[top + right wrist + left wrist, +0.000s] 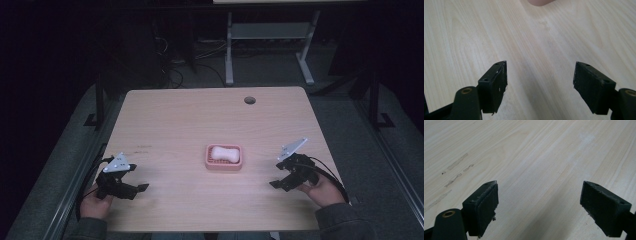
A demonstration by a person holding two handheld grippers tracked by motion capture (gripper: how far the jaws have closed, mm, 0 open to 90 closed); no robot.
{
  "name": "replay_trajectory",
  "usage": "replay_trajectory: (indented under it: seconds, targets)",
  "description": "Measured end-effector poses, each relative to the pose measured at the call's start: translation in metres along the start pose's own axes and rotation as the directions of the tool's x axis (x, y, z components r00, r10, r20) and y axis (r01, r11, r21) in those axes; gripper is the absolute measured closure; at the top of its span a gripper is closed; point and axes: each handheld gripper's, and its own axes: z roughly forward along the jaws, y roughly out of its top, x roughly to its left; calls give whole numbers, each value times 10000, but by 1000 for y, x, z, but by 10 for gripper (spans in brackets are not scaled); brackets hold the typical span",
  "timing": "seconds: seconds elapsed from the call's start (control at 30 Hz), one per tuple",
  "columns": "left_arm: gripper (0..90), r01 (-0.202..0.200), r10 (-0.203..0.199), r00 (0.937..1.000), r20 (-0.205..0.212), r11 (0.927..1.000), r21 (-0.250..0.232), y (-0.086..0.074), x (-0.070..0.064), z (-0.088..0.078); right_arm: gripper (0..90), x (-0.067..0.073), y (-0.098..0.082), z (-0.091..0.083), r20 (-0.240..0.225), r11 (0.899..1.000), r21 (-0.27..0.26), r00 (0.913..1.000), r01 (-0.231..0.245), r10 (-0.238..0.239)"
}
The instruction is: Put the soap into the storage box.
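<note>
A pink soap dish [223,164] with a white bar of soap [224,154] in it sits near the middle of the wooden table [200,120]. My left gripper [141,188] rests low at the table's front left, jaws open, with bare wood between them [539,195]. At the front right my right gripper [276,183] is held in a hand, pointing left toward the dish and well apart from it. Its jaws stand open over bare wood [540,75], and the dish's pink rim [539,2] shows at the top edge of the right gripper view.
A round cable hole [249,100] is in the table's far right part. Faint scuff marks [456,173] lie on the wood left of my left gripper. Beyond the table stand white desk legs [229,50] on a dark floor with cables.
</note>
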Motion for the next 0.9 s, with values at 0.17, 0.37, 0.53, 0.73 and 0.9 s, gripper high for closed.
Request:
replay_trajectory:
  seconds: [0.17,0.37,0.53,0.73,0.9]
  targets:
    - [149,44,-44,10000,30,10000,-33,0,-1,1,268,6,-17,-1,19,9995,-131,9996,-281,282]
    - [149,110,-110,9999,72,9999,-78,0,-2,1,266,13,-29,-4,86,9982,-339,9987,-495,499]
    - [149,71,-70,9999,77,9999,-85,0,-3,1,261,17,-38,-5,179,9974,-447,9982,-572,580]
    - [149,90,-89,9999,95,9999,-81,0,-3,1,254,22,-46,-8,291,9961,-575,9972,-664,682]
    - [149,100,-99,9999,120,9999,-90,0,-3,2,245,29,-51,-12,527,9950,-721,9959,-697,736]
